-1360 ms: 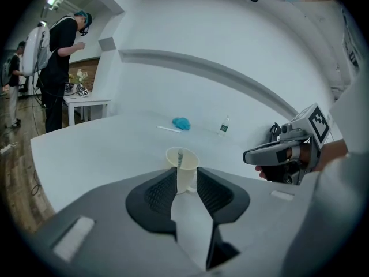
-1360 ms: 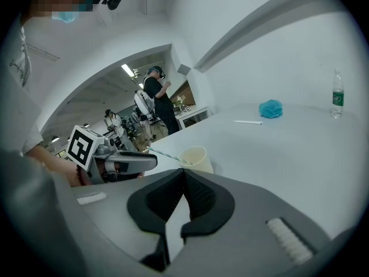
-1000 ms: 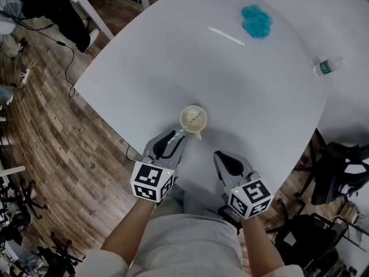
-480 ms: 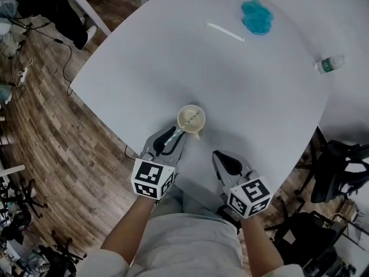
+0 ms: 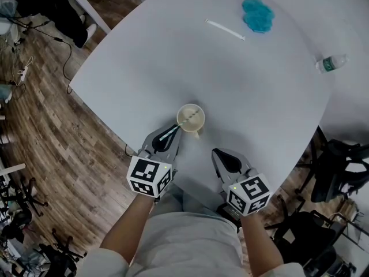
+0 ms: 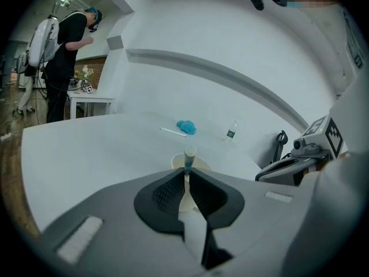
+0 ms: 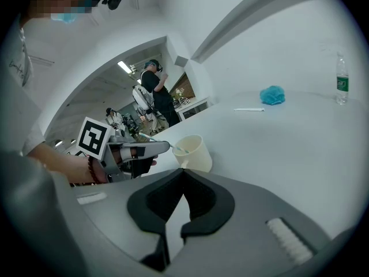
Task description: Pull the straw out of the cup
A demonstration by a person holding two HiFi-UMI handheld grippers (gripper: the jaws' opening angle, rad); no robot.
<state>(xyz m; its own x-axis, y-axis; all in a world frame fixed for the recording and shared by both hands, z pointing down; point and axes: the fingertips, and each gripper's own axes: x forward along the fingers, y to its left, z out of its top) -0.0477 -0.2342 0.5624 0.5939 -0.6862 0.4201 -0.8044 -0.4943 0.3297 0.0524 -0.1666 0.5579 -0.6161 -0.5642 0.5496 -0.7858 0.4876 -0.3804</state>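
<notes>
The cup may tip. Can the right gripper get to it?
Probably yes: only bare table lies between the right gripper and the cup, and the left gripper, closing on the straw, comes in from the other side.

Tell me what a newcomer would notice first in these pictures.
The cream cup near the white table's front edge stands out, its straw leaning toward the left gripper, whose fingers are closing with the straw between them. The right gripper sits shut and empty beside it. Far across lie a blue clump and a second straw.
</notes>
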